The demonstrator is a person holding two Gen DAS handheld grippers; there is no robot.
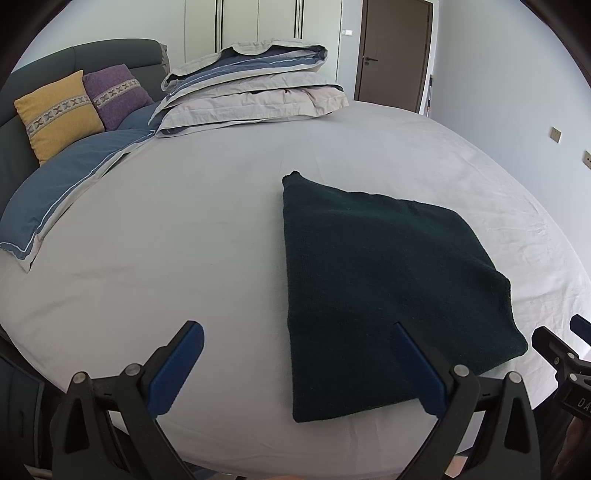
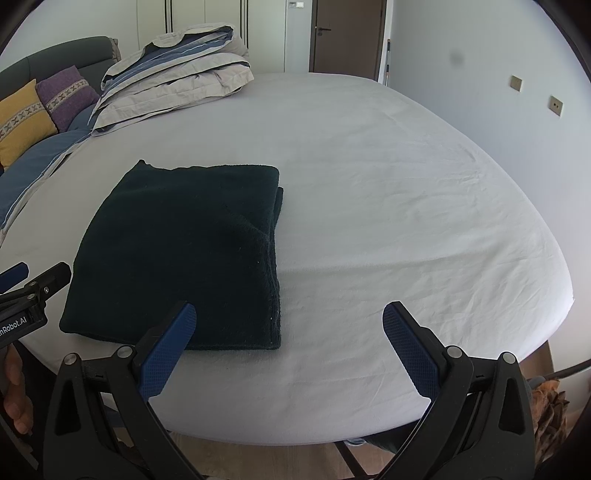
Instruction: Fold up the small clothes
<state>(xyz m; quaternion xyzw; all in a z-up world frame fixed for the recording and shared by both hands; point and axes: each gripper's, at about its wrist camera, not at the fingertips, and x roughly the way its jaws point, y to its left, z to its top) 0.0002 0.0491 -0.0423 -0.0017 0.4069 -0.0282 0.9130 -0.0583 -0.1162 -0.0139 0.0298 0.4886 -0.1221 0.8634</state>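
- A bedroom: a bed (image 1: 184, 221) under a pale grey sheet fills both views, with a dark headboard (image 1: 110, 55) at its far left end, white wardrobe doors (image 1: 258, 22) behind it and a brown door (image 1: 393, 51) beyond the far edge.
- A yellow cushion (image 1: 59, 114) and a purple cushion (image 1: 116, 94) lean side by side against the headboard.
- A blue pillow (image 1: 62, 188) with grey trim lies flat at the left edge of the bed, just in front of the cushions.
- A folded duvet (image 1: 251, 92), grey and blue, is stacked near the far left corner, touching the pillow's far end.
- The cloth (image 1: 380, 288), a dark green knitted piece, lies folded into a rough rectangle on the sheet near the near edge of the bed, well apart from the bedding.
- In the right wrist view its layers show along the right side, the upper layer sitting slightly back from the lower one at the far right corner.
- The left gripper (image 1: 299, 347) hovers over the near edge; its blue-padded fingers (image 1: 177, 369) are spread wide and hold nothing, the right one over the cloth's near part.
- The right gripper (image 2: 290, 332) hovers over the same edge, fingers (image 2: 410, 354) likewise spread wide and empty, the left one over the cloth's near right corner.
- Each gripper shows at the edge of the other's view, just beside the cloth.
- A hand (image 2: 16, 391) shows at the left border of the right wrist view, under the left gripper's body.
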